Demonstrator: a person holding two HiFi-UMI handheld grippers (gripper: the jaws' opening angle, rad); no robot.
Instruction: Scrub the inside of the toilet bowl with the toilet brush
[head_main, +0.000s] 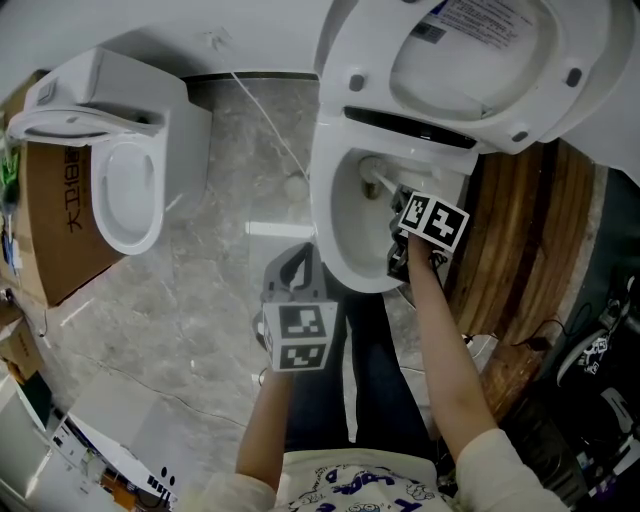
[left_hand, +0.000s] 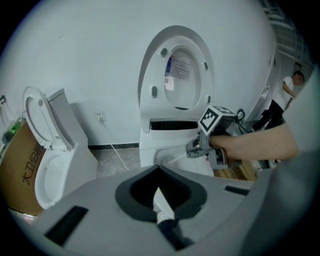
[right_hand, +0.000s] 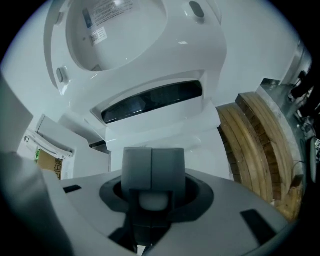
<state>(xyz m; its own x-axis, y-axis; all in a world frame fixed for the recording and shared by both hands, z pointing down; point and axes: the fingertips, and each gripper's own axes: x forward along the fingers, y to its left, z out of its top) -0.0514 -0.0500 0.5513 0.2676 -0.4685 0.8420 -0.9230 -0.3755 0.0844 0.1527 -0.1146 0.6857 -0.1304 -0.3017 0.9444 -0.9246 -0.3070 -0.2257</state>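
You face 2 toilets (head_main: 130, 190) on gray marble floor (head_main: 200, 300) — your right gripper (right_hand: 152, 162) pinches the 1 toilet brush (head_main: 378, 186) inside the bowl (head_main: 335, 215) ahead. Your left gripper (head_main: 296, 268), left of it, is pressed together, empty.

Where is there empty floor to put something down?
Bare marble floor lies between the small toilet and the big toilet, though a thin white cable crosses it. It is crowded right of the big toilet, with wooden boards and dark clutter.
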